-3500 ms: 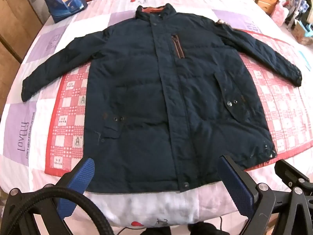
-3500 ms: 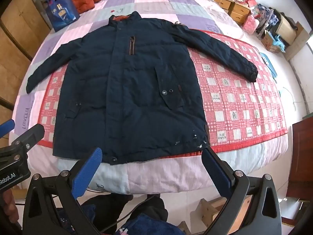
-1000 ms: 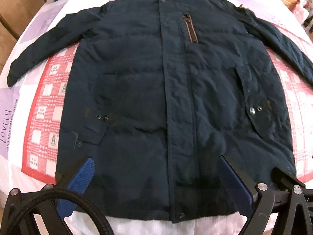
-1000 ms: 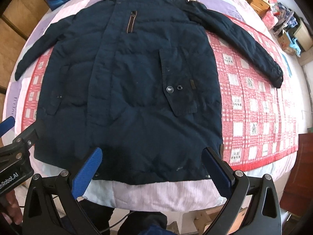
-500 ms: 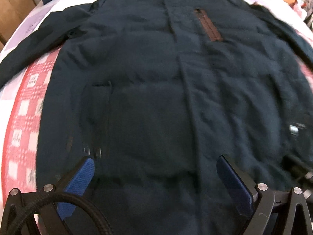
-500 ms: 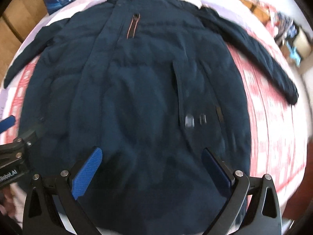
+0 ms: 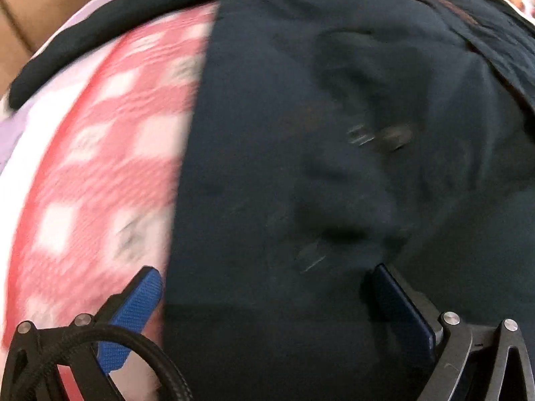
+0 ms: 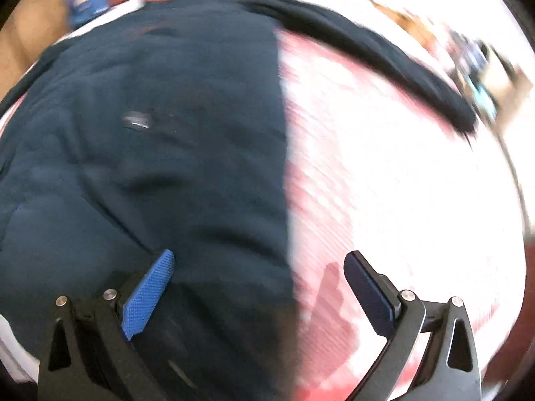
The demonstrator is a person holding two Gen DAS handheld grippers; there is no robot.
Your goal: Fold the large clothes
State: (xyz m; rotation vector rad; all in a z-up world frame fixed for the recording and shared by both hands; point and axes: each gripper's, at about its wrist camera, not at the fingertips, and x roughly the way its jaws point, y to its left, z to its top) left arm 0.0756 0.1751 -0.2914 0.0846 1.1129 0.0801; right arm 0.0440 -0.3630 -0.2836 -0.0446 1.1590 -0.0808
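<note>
Left wrist view: the coat (image 7: 334, 183) lies flat and unfolded on the bed (image 7: 100, 153); left hand-held gripper (image 7: 264, 300) and right hand-held gripper (image 8: 259, 284), both wide, straddle its side edges.

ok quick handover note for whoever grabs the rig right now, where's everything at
Left gripper: open, empty, low over the left side edge of the navy jacket, one finger over the red checked blanket.
Right gripper: open, empty, straddling the jacket's right side edge near the hem.
Jacket: front up on the blanket; both sleeves look spread outward. Views are blurred.
Done: nothing folded, nothing gripped.
Left: grasp the sides, fold the sleeves and body in, then likely fold lengthwise.
</note>
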